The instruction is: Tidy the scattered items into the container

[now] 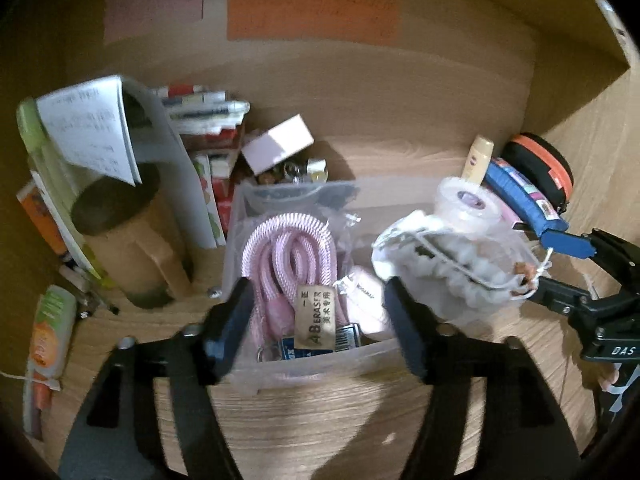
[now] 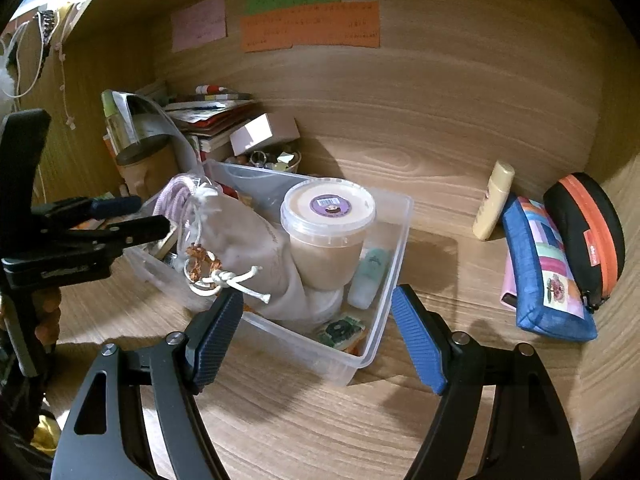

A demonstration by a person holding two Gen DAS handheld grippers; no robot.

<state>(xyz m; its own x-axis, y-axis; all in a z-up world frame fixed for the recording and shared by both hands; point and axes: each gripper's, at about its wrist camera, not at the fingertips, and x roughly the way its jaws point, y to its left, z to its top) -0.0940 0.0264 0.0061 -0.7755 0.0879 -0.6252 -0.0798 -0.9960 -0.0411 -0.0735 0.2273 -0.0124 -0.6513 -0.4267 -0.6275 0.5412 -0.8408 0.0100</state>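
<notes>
both jaws open, container (image 2: 384,240) just ahead

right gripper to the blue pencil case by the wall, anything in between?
Nothing visible. The right gripper is open and empty over the near corner of the clear bin. The blue pencil case lies to its right on bare desk, touching the black-and-orange pouch.

Only a couple readable bits: "AB ERASER" plus some Chinese characters on the tan eraser tag (image 1: 315,319) in the clear bin (image 1: 256,372), and "DAS" on the black gripper body (image 1: 612,350). Sticky notes (image 2: 310,26) too blurry.
</notes>
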